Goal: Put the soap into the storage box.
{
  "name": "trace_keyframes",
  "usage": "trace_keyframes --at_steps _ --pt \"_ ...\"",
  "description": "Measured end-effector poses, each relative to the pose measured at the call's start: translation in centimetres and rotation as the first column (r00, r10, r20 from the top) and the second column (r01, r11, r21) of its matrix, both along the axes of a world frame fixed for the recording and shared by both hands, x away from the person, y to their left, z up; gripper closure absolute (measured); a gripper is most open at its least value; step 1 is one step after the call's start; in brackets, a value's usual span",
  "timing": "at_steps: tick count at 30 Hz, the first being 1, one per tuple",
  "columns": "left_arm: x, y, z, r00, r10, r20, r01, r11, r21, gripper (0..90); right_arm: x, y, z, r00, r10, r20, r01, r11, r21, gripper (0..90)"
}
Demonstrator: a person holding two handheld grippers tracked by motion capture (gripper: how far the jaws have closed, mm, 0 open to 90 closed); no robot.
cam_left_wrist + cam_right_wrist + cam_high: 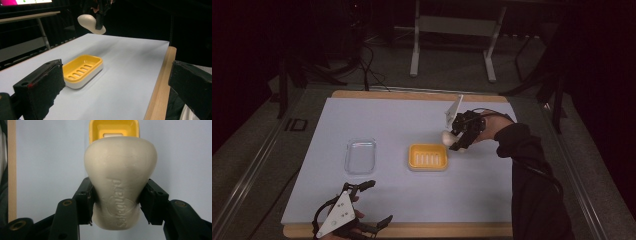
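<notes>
A cream bar of soap point(120, 177) with embossed lettering is clamped at its sides between the pads of my right gripper point(117, 202). In the high view the right gripper point(455, 139) holds the soap point(446, 135) in the air just right of and behind the yellow soap dish point(428, 156). From the left gripper view the soap point(90, 23) hangs well above the table, beyond the yellow dish point(82, 68). My left gripper point(381, 202) rests near the table's front edge, its jaws wide apart with nothing between them.
A clear plastic lid or tray point(360, 155) lies left of the dish on the pale blue mat point(412, 190). The mat covers a wooden board point(412, 231). A metal table frame point(452, 40) stands beyond the far edge.
</notes>
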State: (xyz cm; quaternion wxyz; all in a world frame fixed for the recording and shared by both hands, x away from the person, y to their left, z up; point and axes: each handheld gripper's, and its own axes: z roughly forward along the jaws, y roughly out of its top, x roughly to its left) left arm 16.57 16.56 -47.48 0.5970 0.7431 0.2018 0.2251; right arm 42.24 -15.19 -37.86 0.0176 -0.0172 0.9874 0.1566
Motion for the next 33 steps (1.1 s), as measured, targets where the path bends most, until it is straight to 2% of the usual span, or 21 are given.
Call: trace_keyframes --at_steps 10,21,25,33 --pt "0.0 0.0 0.0 1.0000 -0.001 0.001 0.001 1.0000 -0.001 0.6 0.1 1.6 0.2 0.9994 0.028 0.022 -0.028 1.000 -0.004 49.5" --pt "-0.1 0.0 0.0 1.0000 -0.002 0.004 0.002 1.0000 -0.002 0.6 0.0 3.3 0.3 0.9989 0.043 0.017 -0.043 0.999 0.020 49.5" --pt "-0.1 0.1 0.1 1.0000 -0.002 0.004 0.002 1.0000 -0.002 0.6 -0.1 4.1 0.1 0.9984 0.052 0.020 -0.053 0.999 0.011 49.5" --pt "-0.1 0.1 0.1 1.0000 -0.004 0.004 0.004 1.0000 -0.002 0.5 -0.1 5.0 -0.5 0.9978 0.064 0.014 -0.065 0.997 0.030 49.5"
